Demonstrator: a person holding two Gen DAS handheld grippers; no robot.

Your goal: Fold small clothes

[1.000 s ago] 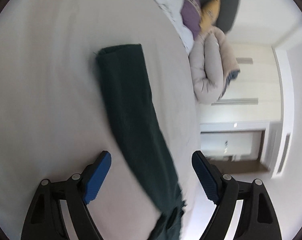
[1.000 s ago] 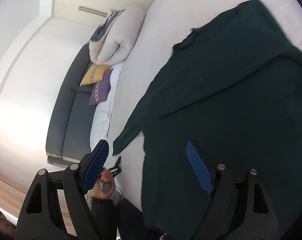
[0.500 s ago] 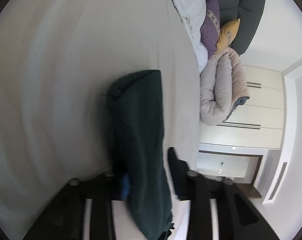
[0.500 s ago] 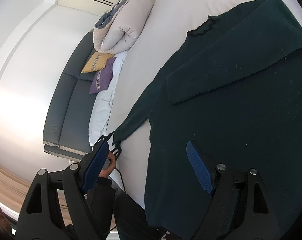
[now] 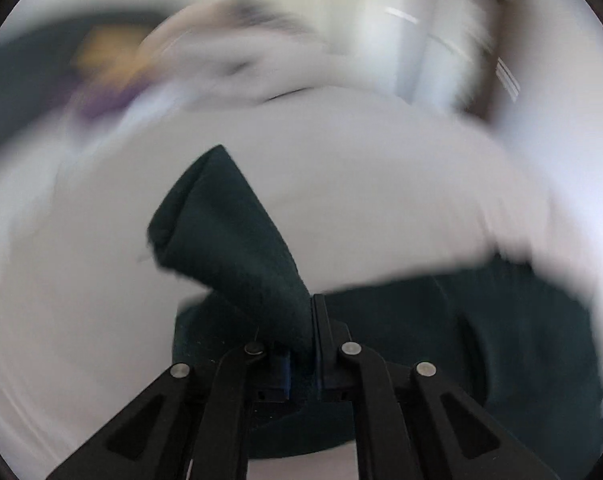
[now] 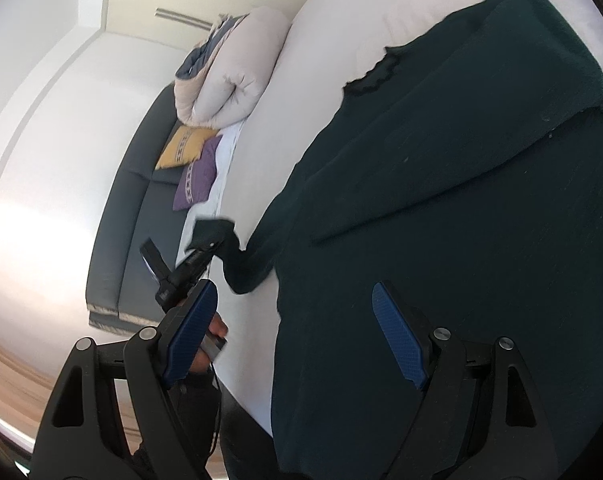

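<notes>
- The left gripper (image 5: 301, 344) is clamped shut on the sleeve (image 5: 229, 240) of a dark green sweater (image 6: 461, 220); the cuff end stands up past the closed jaws and leans toward the upper left of the left wrist view.
- That view is heavily motion-blurred (only the sleeve and the black gripper frame are sharp), with the pale bed sheet (image 5: 381, 184) behind the sleeve.
- In the right wrist view the same left gripper (image 6: 205, 250) appears small at the edge of the bed, with the sleeve end (image 6: 211, 230) pinched in it and lifted off the sheet, the rest of the sleeve curving back to the sweater's body.
- The person's left hand (image 6: 211, 340) shows partly behind the right gripper's left finger.
- The right gripper (image 6: 297, 336) hovers with its jaws spread wide and nothing between the blue pads (image 6: 399, 334); the sweater's lower body lies flat beneath it.
- The sweater is spread on the white bed (image 6: 321, 60), its other sleeve folded across the chest and the frilled neckline (image 6: 375, 74) toward the far side.
- Beyond the bed are a rolled beige duvet (image 6: 229, 80), a yellow cushion (image 6: 185, 146) and a purple cushion (image 6: 197, 176) on a dark grey sofa (image 6: 129, 232).
</notes>
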